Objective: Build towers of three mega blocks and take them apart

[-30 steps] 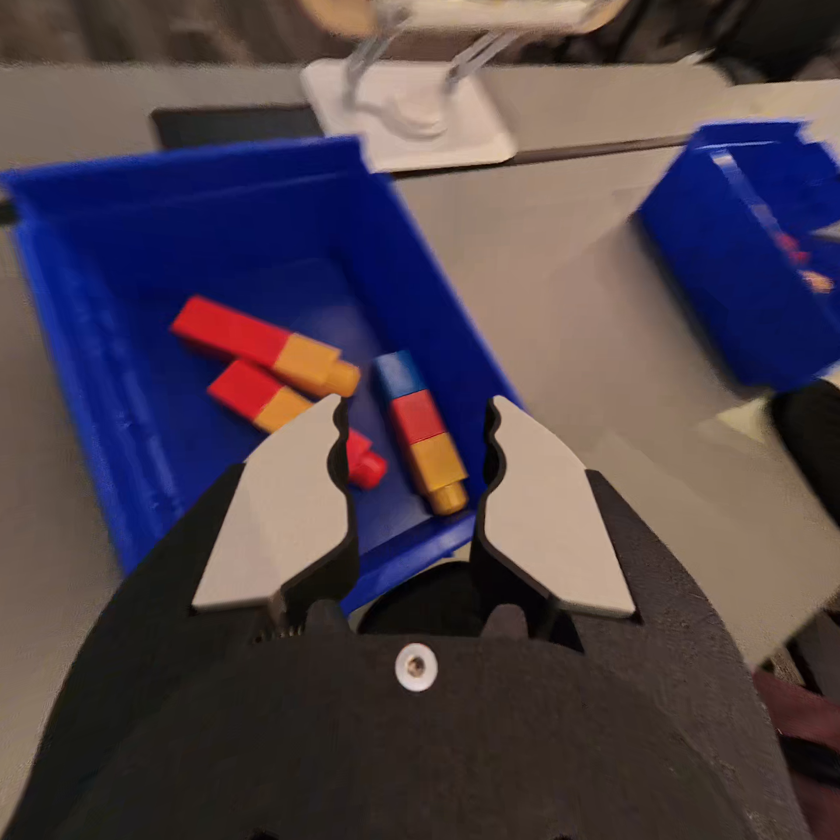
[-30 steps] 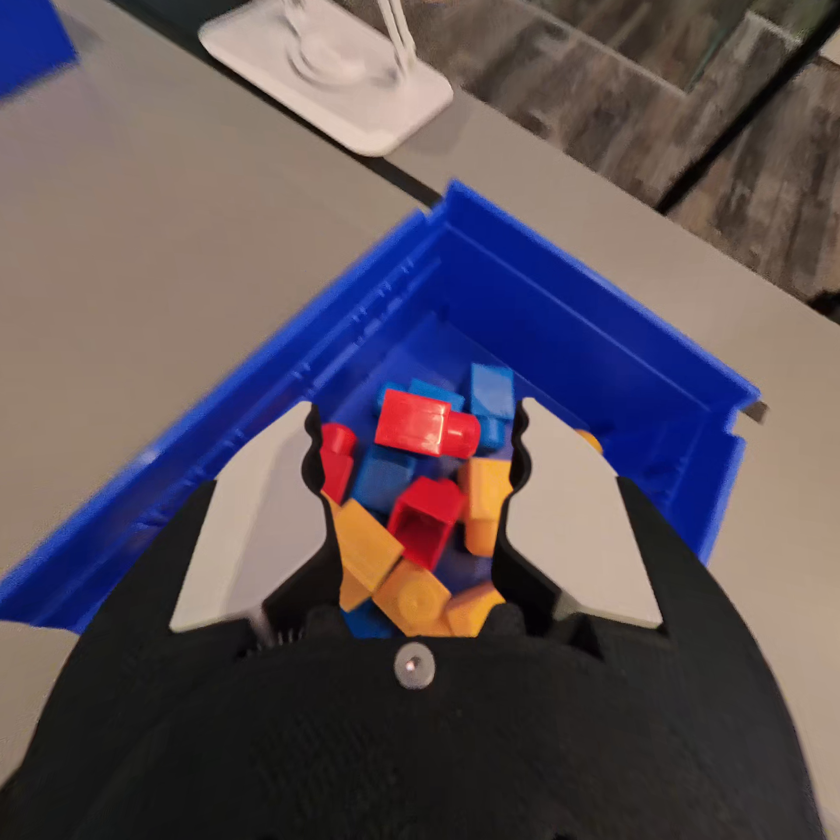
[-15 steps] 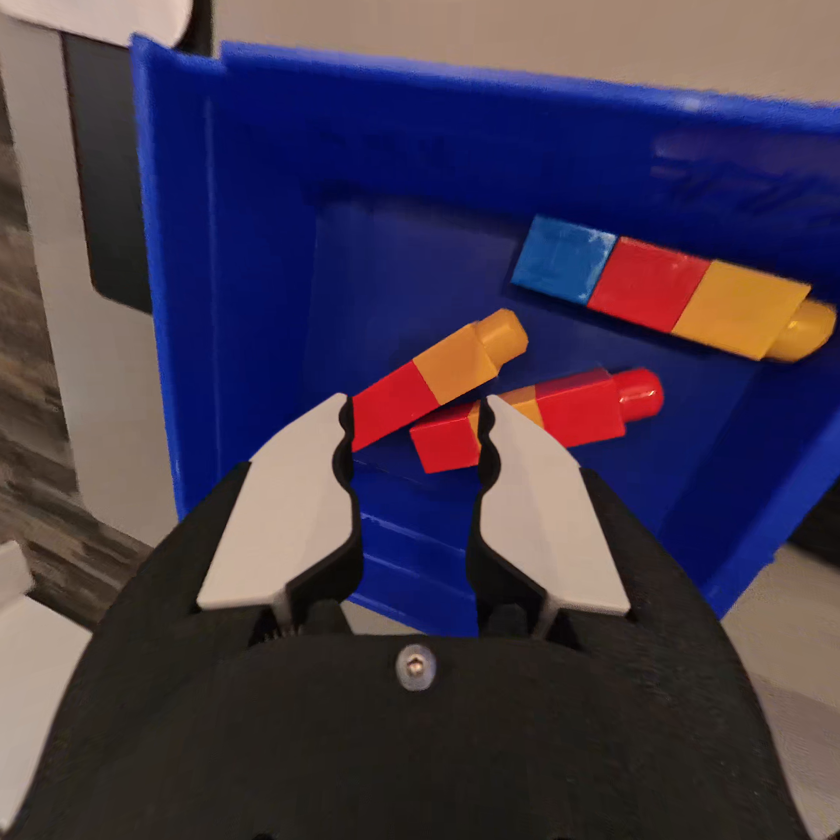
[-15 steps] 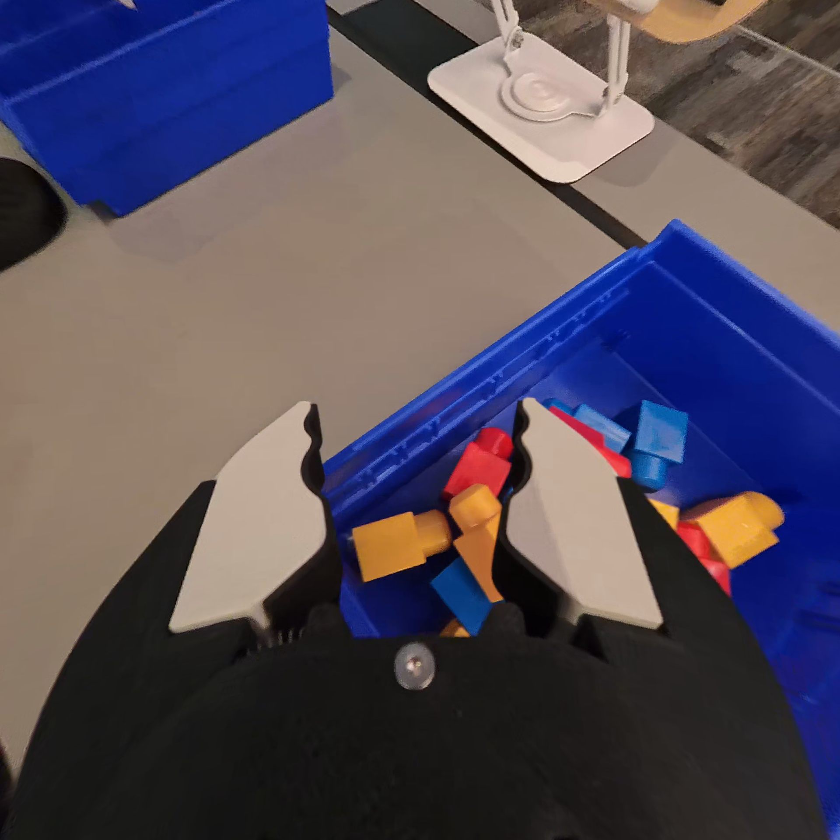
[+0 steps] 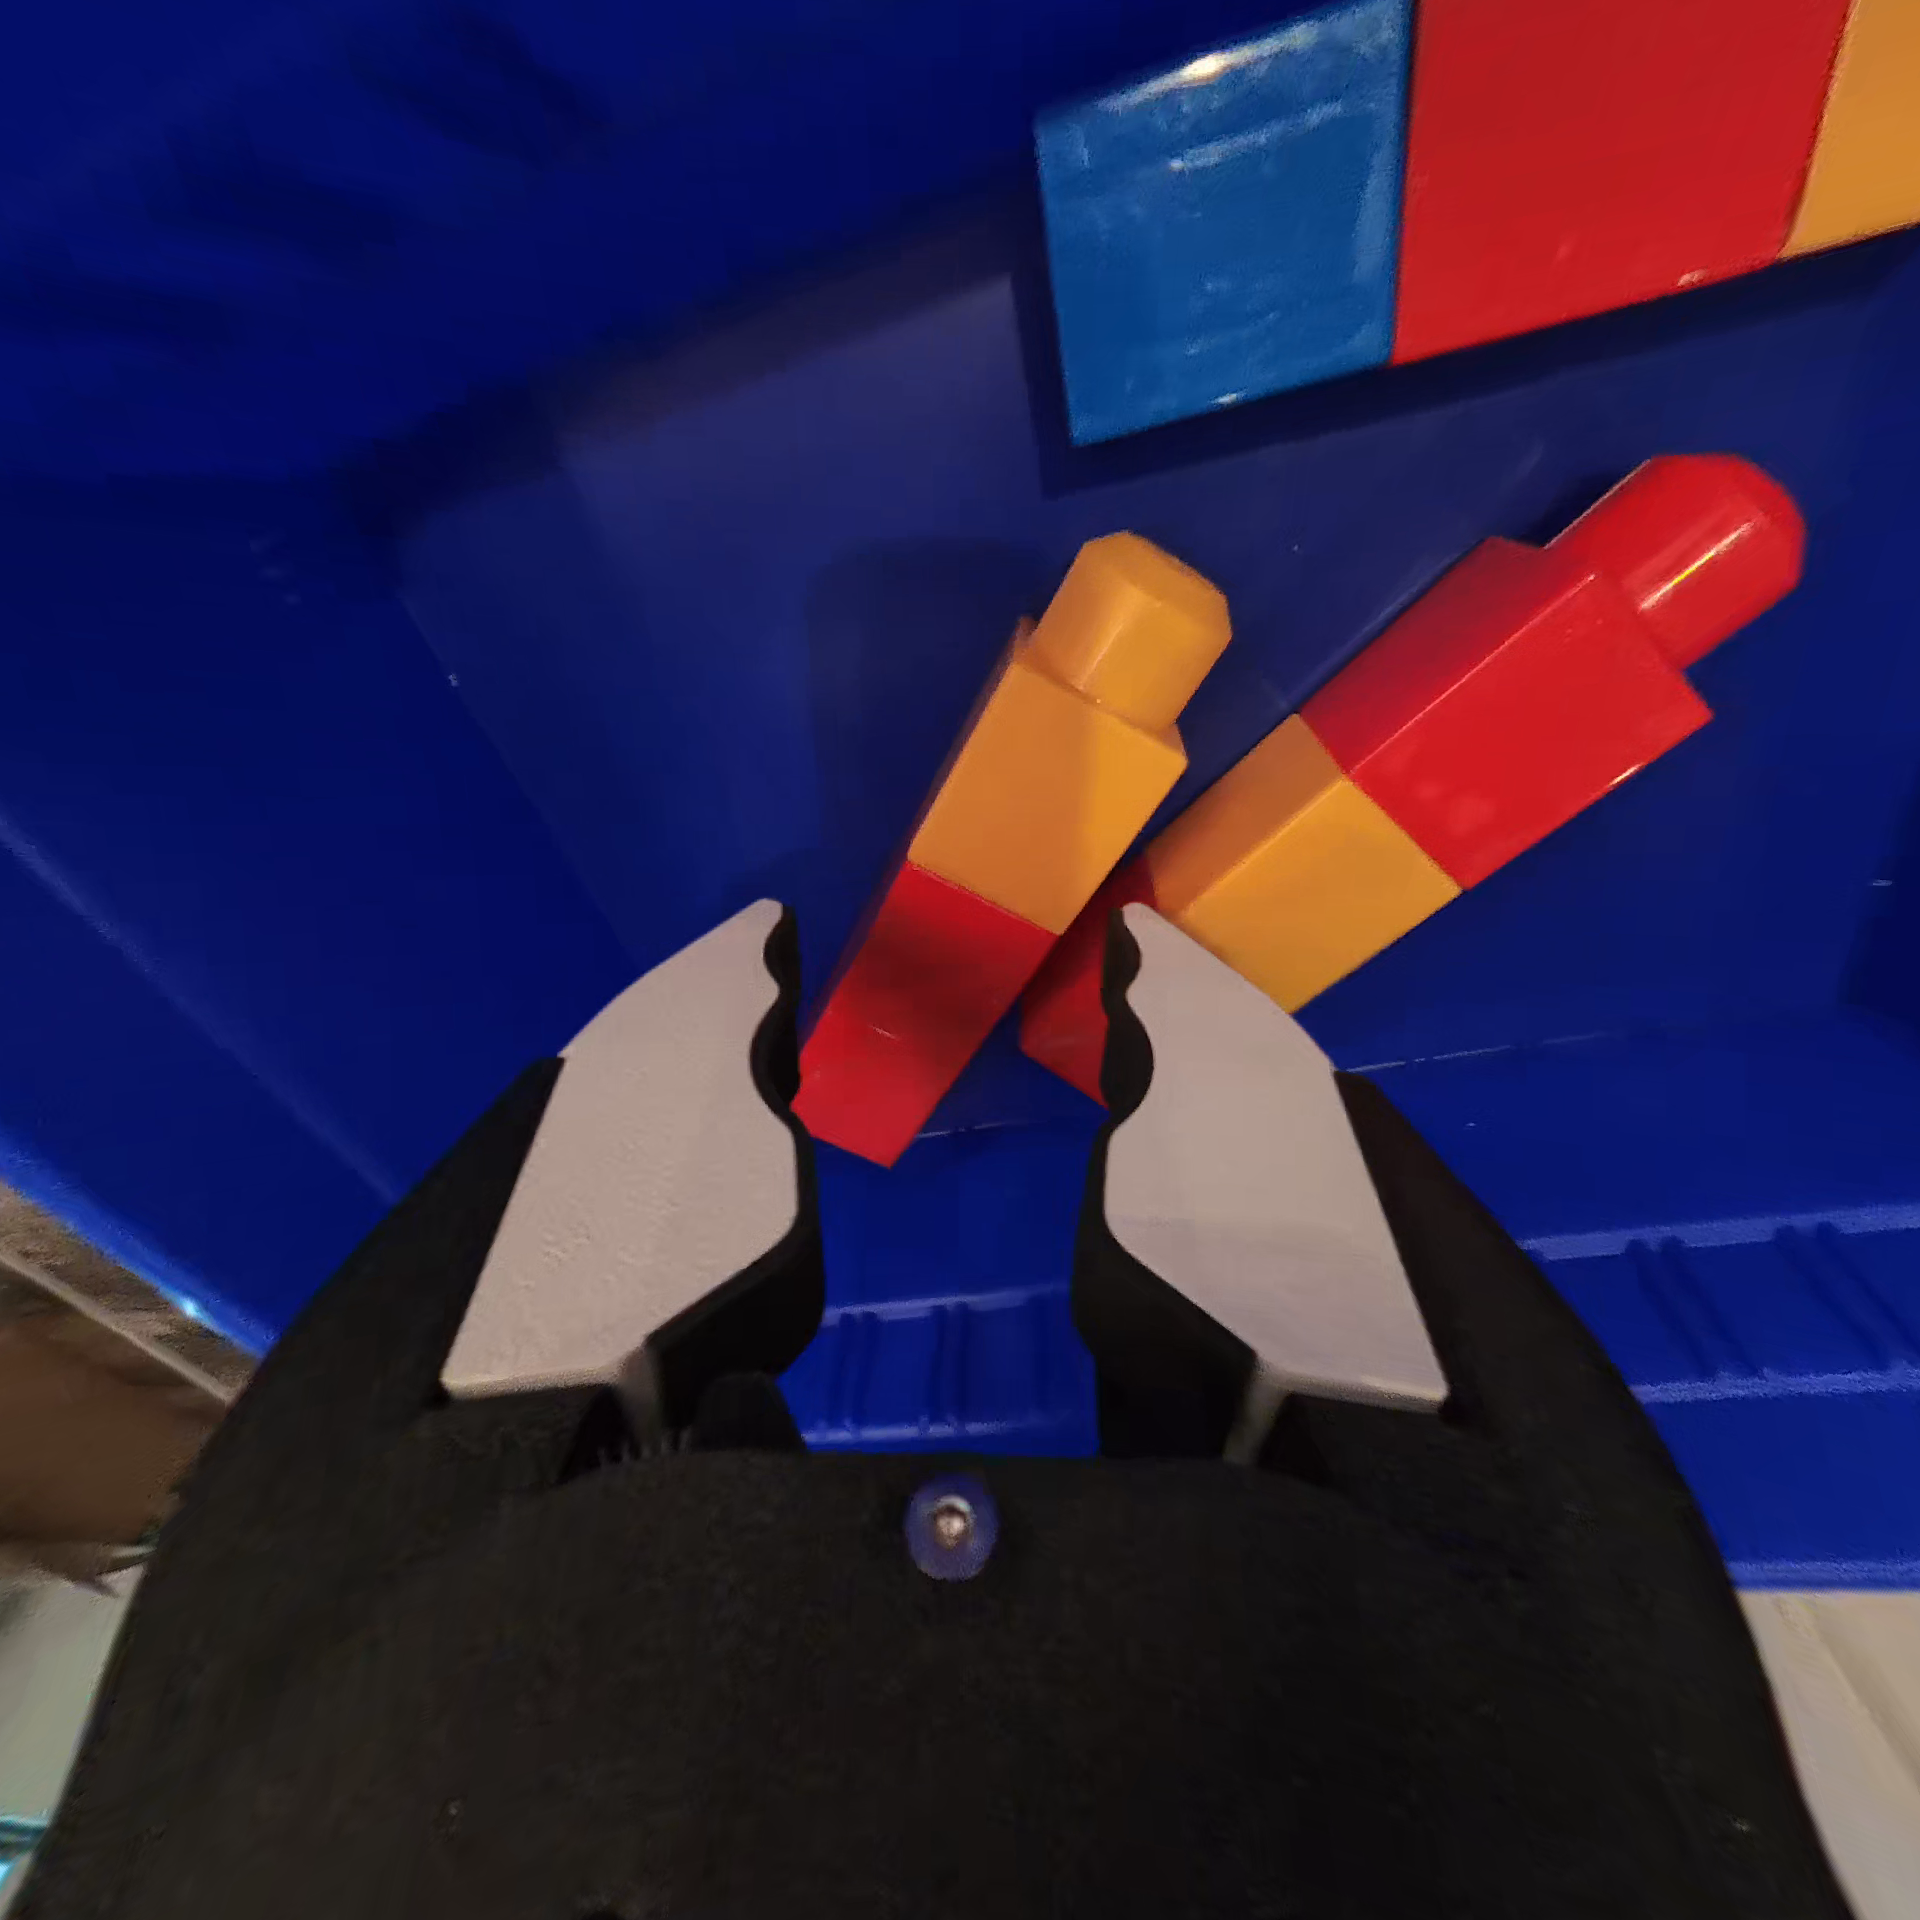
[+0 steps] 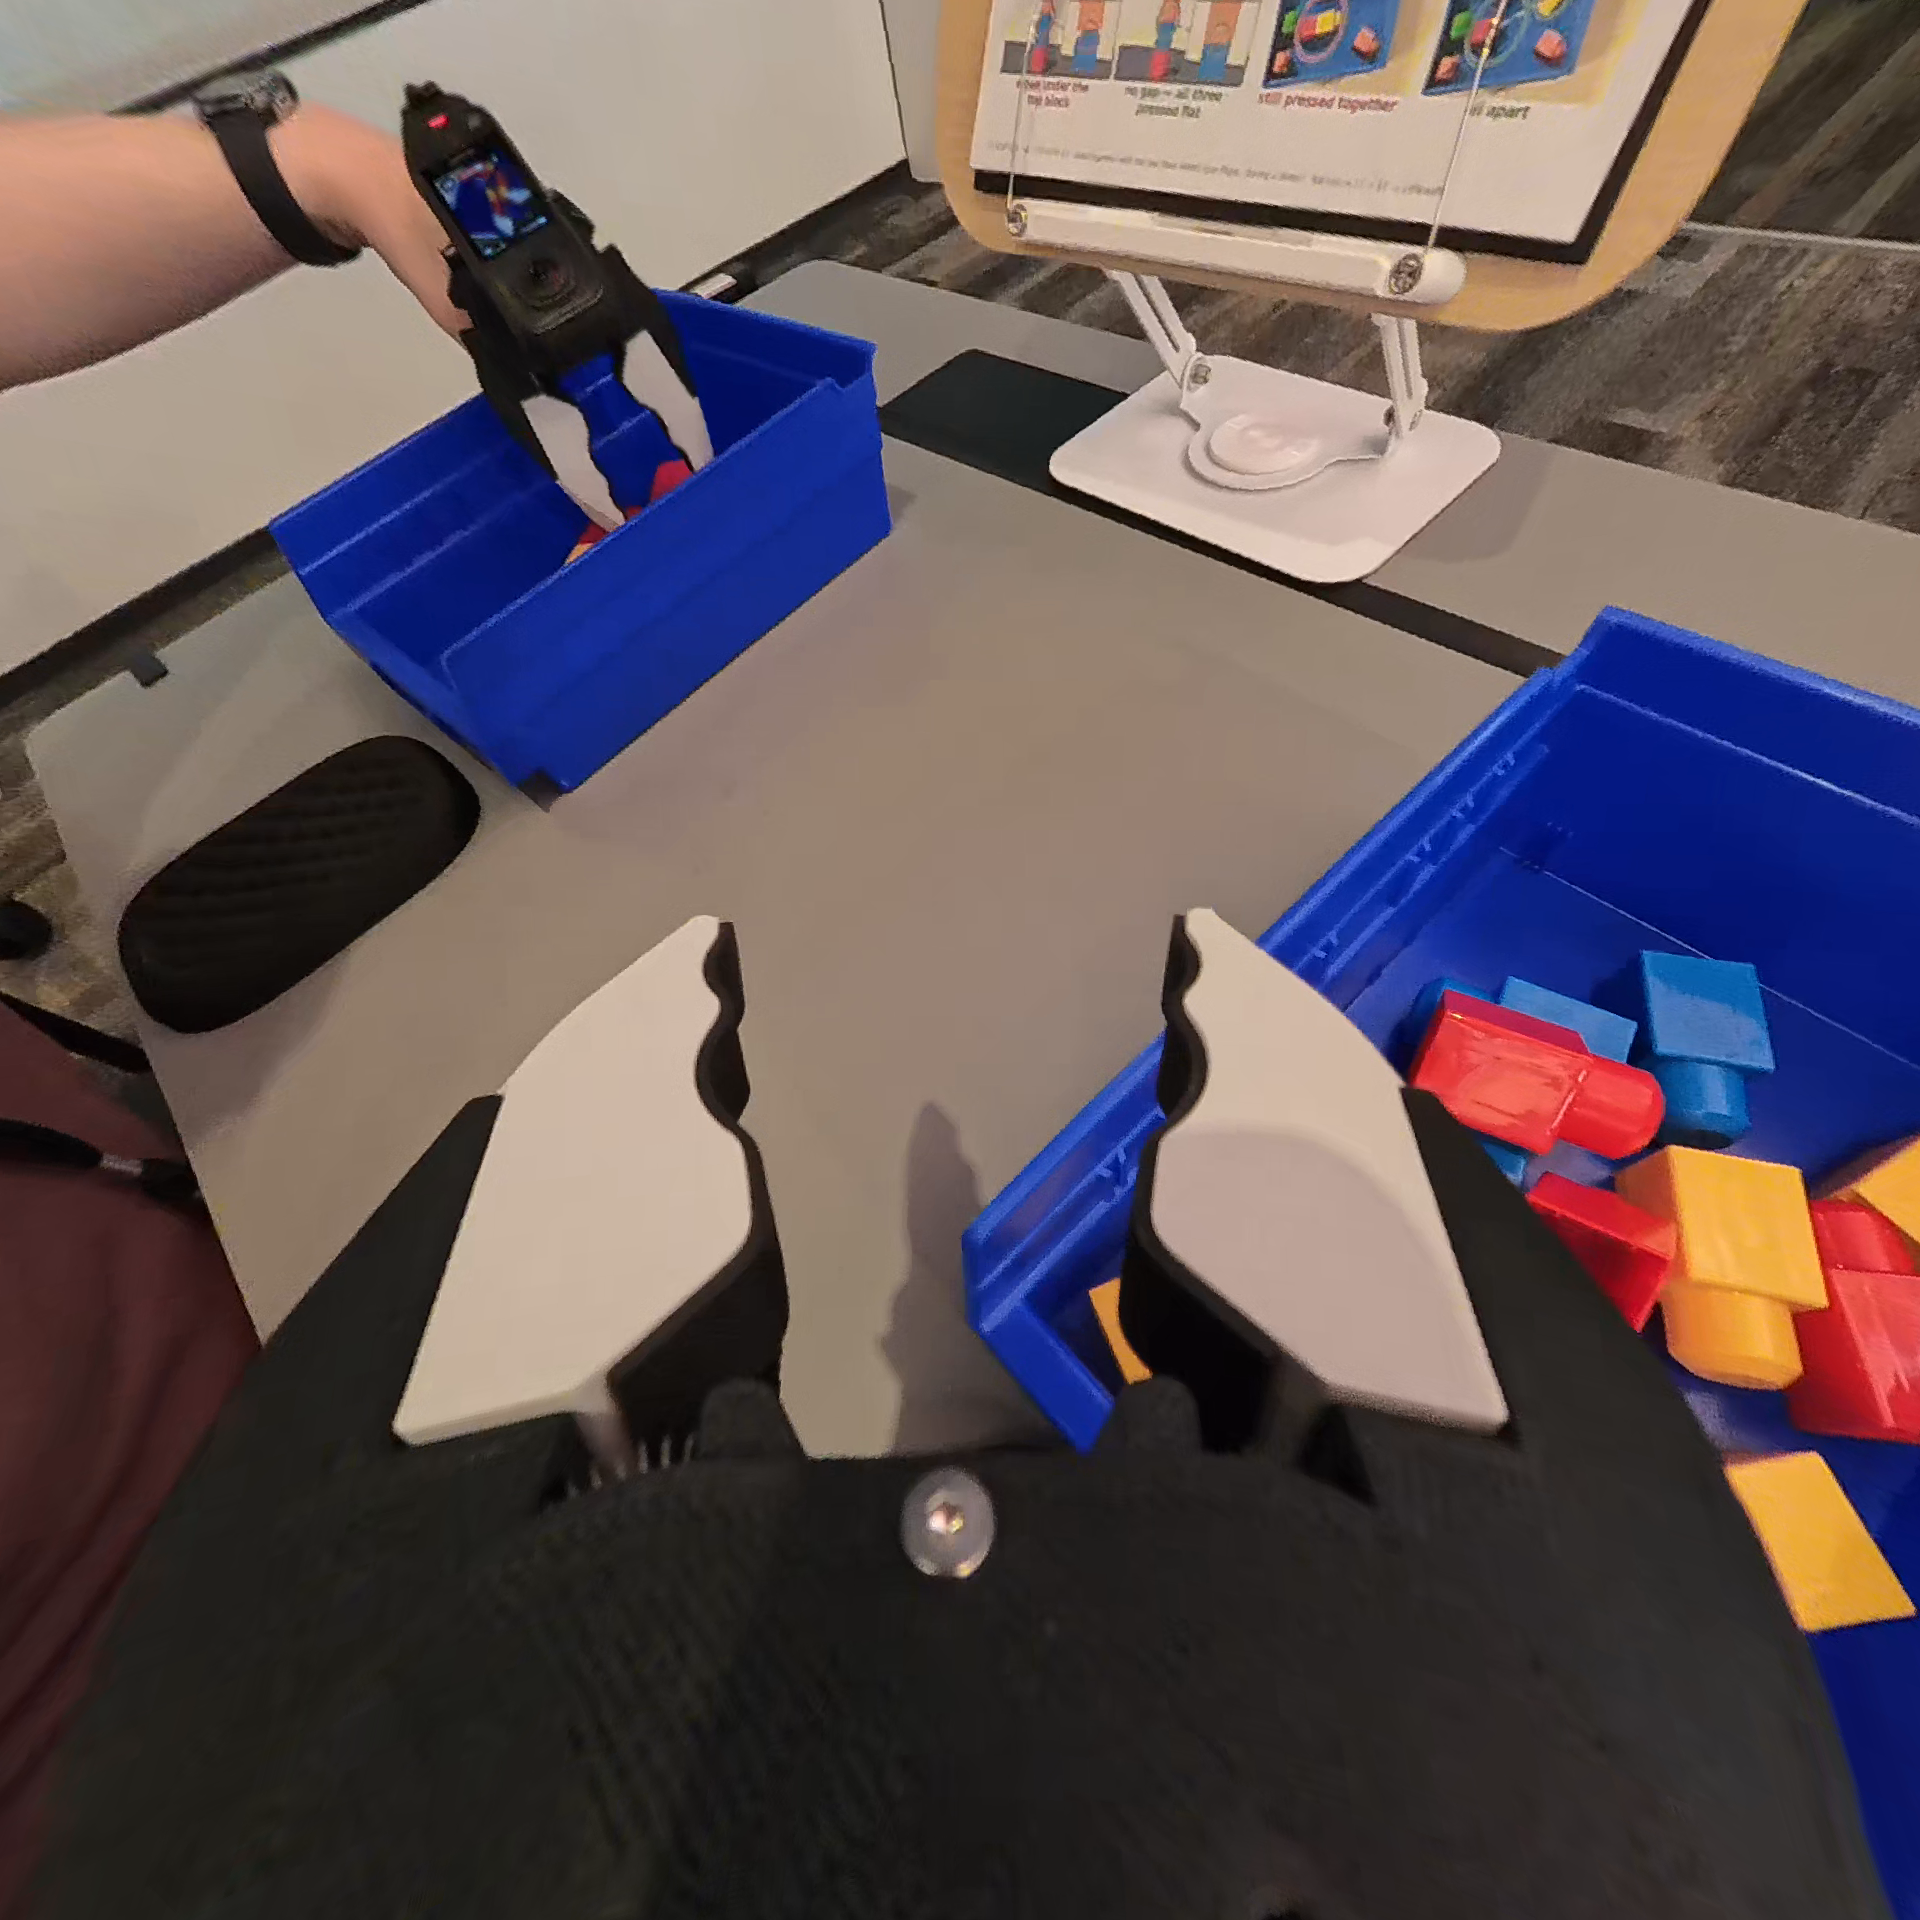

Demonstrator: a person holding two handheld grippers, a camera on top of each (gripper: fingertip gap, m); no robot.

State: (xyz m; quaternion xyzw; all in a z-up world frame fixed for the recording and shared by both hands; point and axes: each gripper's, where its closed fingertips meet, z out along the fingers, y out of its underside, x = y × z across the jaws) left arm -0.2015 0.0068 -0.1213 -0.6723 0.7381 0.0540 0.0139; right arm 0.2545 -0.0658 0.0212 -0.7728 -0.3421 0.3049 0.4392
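My left gripper (image 5: 951, 997) has dropped deep into the far blue bin (image 6: 665, 613) since a moment ago; its fingers are spread apart around the red end of a red-and-orange tower (image 5: 997, 862), not pressing. My right gripper (image 6: 945, 1018) hangs wide open and bare over the bench (image 6: 987, 748), beside the bin of loose blocks (image 6: 1683, 1143).

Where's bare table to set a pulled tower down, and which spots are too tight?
Free: the grey table between the left bin and the right bin, ahead of the open right gripper. Also the strip between the left bin and the white stand base. Crowded: the right bin's loose blocks; the black case fills the near-left corner.
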